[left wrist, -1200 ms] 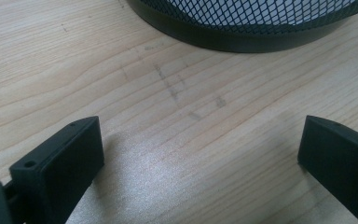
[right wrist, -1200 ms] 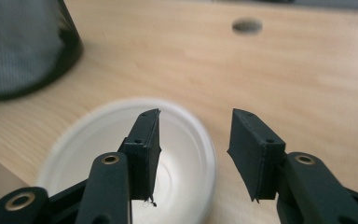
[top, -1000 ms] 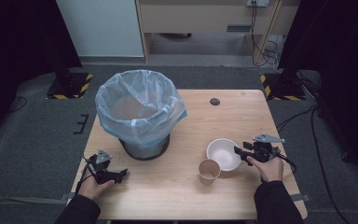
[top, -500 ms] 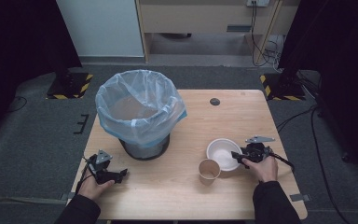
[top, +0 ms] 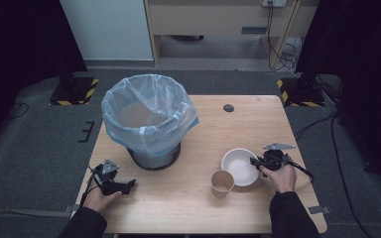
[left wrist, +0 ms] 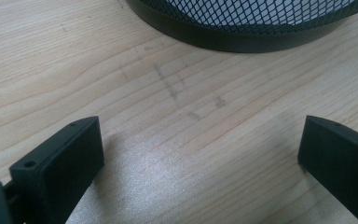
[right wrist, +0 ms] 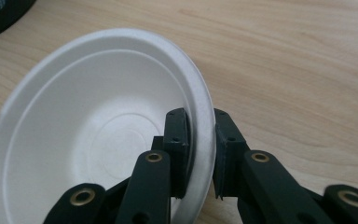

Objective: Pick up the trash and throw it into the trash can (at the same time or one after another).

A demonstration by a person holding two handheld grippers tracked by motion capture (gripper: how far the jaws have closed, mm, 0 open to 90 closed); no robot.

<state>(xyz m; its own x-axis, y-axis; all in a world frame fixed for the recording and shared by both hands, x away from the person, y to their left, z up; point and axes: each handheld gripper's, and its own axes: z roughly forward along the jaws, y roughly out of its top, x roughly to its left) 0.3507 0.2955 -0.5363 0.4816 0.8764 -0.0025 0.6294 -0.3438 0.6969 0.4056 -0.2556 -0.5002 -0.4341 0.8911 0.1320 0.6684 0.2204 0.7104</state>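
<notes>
A white paper bowl lies on the wooden table at the right. My right gripper is shut on the bowl's right rim, one jaw inside and one outside. A brown paper cup stands upright just left of the bowl. A black mesh bin lined with a clear bag stands at the left centre. My left gripper rests low over the table near its front left edge, open, with bare wood between its jaws. The bin's base lies just ahead of it.
A small dark round disc sits in the table top near the far edge. Black stands with yellow-striped bases flank the table on the grey floor. Cables trail on the floor at the right.
My right gripper has moved left up to the bowl and shut on its rim. The left gripper has stayed where it was.
</notes>
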